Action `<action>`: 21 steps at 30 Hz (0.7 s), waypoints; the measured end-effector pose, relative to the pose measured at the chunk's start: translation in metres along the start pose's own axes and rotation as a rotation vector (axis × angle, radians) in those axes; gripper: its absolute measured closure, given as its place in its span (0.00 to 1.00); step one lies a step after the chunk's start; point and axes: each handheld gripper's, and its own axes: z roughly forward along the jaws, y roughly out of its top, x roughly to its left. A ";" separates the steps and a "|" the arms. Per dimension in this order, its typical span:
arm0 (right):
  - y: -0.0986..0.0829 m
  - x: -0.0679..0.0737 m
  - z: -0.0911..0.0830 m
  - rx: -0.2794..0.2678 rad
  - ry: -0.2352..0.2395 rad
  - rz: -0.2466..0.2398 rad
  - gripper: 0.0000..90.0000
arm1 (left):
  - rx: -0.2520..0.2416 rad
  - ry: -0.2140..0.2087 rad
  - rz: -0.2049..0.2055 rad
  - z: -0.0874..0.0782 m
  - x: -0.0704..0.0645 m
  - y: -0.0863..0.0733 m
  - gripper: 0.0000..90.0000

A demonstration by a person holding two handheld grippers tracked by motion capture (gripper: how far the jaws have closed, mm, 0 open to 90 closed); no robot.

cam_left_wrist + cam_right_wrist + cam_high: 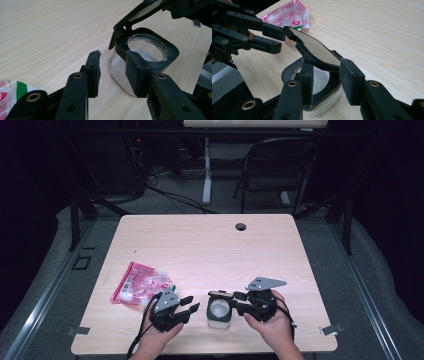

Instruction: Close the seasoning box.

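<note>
Tabletop jar (219, 311): raised lid (315, 51) half-hides its contents

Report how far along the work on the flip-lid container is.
Done: the container stands near the table's front edge with its hinged lid swung up, exposing white contents. In hand: the right gripper is at the raised lid, jaws either side of it; the left gripper is open beside the container. Left: the pink packet lies untouched to the left.
</note>
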 end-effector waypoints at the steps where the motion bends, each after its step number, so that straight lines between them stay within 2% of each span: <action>1: -0.001 0.001 0.000 0.000 -0.005 -0.005 0.71 | -0.001 -0.006 -0.002 0.001 -0.001 0.001 0.72; 9: -0.011 0.010 0.000 -0.003 -0.034 -0.017 0.71 | -0.004 -0.030 0.027 0.003 -0.010 0.003 0.77; 14: -0.017 0.013 -0.002 -0.011 -0.043 -0.013 0.71 | -0.006 -0.036 0.029 0.003 -0.011 0.003 0.79; 21: -0.029 0.018 -0.001 -0.005 -0.064 0.004 0.71 | 0.007 -0.041 0.057 0.004 -0.014 0.002 0.79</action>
